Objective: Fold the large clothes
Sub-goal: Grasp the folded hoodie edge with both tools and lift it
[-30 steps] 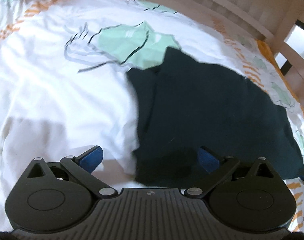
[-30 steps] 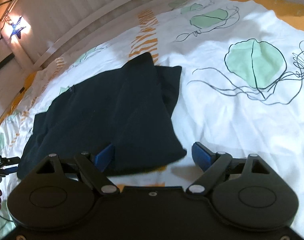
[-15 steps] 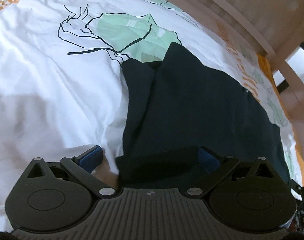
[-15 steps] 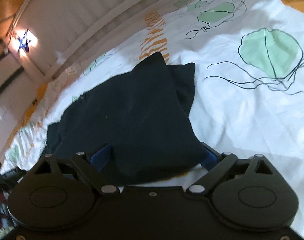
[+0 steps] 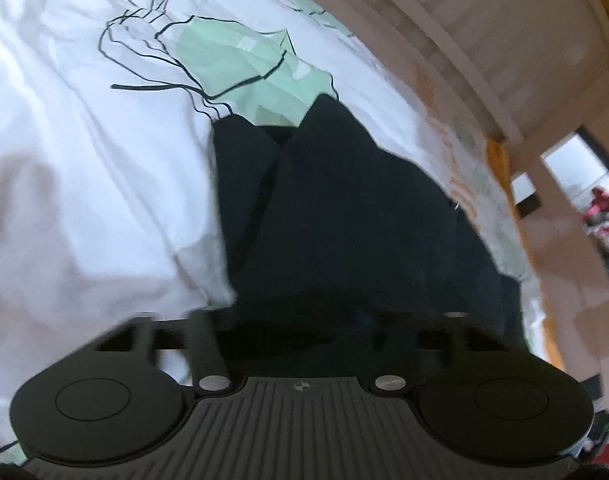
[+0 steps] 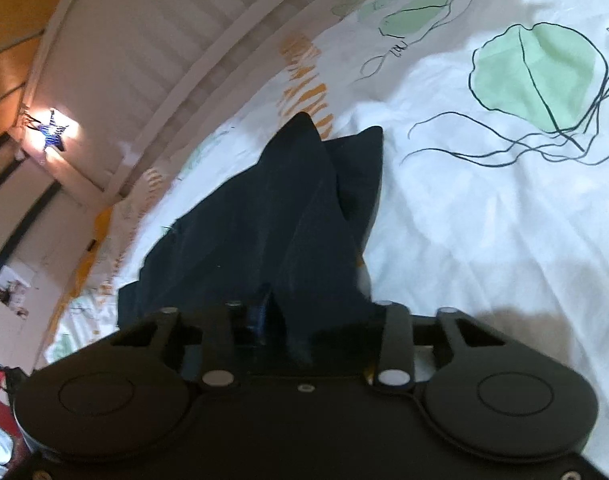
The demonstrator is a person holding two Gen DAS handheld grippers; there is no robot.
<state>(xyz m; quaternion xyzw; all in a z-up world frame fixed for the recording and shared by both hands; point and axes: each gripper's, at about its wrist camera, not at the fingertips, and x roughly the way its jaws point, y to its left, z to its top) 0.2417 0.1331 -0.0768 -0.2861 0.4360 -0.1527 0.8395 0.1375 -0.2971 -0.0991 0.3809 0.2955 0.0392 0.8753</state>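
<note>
Both jaws had closed since half a second ago, when they stood wide apart at the near hem of the garment. Left hand-held gripper [image 5: 304, 320] was pinched nearly closed on the near edge of the black garment [image 5: 344, 208], the fingertips buried in dark cloth and blurred, so the pads could not be made out. Right hand-held gripper [image 6: 304, 320] was likewise closed down on the garment's [image 6: 264, 220] near edge, with a fold of cloth standing up between its fingers and one blue pad [image 6: 260, 316] just showing left of that fold. Garment lay on the bed, stretching straight ahead of each gripper, its far end ending in two pointed corners. It rested on a white duvet [image 5: 84, 160] printed with green jellyfish outlines; one print [image 5: 240, 64] sat just beyond the garment's far tip in the left view, another [image 6: 540, 76] ahead and right of the right gripper. Slatted bed frame [image 6: 176, 52] curved beyond the garment, with a lit star lamp [image 6: 50, 134] far ahead-left of the right gripper.
</note>
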